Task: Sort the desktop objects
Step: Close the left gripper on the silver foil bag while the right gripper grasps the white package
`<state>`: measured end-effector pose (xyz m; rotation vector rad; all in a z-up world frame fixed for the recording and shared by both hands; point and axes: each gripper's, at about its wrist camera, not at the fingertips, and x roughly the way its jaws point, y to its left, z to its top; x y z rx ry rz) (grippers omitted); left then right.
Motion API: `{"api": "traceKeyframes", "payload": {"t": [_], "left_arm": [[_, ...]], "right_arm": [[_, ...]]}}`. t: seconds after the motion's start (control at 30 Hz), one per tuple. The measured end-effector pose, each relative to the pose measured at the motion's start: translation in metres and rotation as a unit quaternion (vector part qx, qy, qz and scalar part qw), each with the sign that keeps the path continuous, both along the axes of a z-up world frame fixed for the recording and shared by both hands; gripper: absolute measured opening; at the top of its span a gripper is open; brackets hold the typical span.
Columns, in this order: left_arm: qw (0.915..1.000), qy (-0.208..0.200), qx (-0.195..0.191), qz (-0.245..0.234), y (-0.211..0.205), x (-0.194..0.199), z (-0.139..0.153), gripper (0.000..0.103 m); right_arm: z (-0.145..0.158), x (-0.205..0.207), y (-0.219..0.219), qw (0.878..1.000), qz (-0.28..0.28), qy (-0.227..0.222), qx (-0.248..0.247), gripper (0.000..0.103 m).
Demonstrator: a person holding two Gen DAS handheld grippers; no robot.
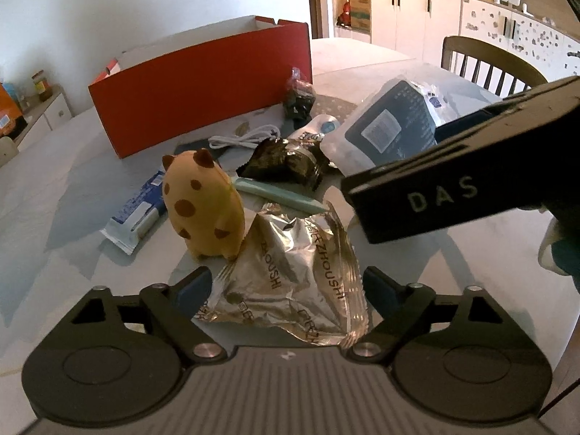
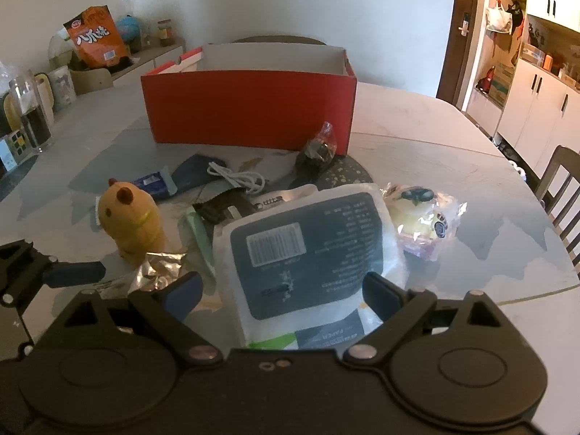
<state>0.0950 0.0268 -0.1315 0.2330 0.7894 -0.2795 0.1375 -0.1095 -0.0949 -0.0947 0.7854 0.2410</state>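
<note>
Inside, red box [image 2: 250, 108] shows only white walls; both tools gape, left [image 1: 286, 290] straddling foil packet [image 1: 290, 282].

The left gripper [image 1: 286, 290] stands with its jaws wide around a crinkled silver foil packet [image 1: 290, 275] on the pale table [image 1: 54, 272]; whether the pads touch it is unclear. A spotted yellow toy [image 1: 204, 206] stands just beside the packet, a red box [image 1: 203, 90] lies beyond, and the right gripper's black body [image 1: 464, 181] reaches in from the right.

You can read "ZHOUSHI" repeated on the crinkled silver foil packet [image 1: 290, 282], "DAS" on the black gripper body [image 1: 453, 188] at your right, "八爪烧" on the orange snack bag [image 2: 97, 38], small print elsewhere illegible.
</note>
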Motion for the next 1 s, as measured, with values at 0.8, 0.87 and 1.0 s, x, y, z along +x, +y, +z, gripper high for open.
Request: {"api": "traceKeyframes", "payload": {"t": [0.8,0.87,1.0], "left_arm": [[1.0,-0.006,0.001,0.002,0.003,-0.003,0.0,0.06],[1.0,-0.007,0.002,0.003,0.002,-0.004,0.001,0.059],[0.9999,-0.009,0.004,0.003,0.003,-0.005,0.002,0.054]], "right_arm": [[-0.018,0.013,0.002,0.999,-0.015,0.022,-0.036,0.058],[-0.017,0.012,0.002,0.999,-0.017,0.021,-0.039,0.053],[-0.015,0.01,0.001,0.999,-0.017,0.018,-0.041,0.044]]}}
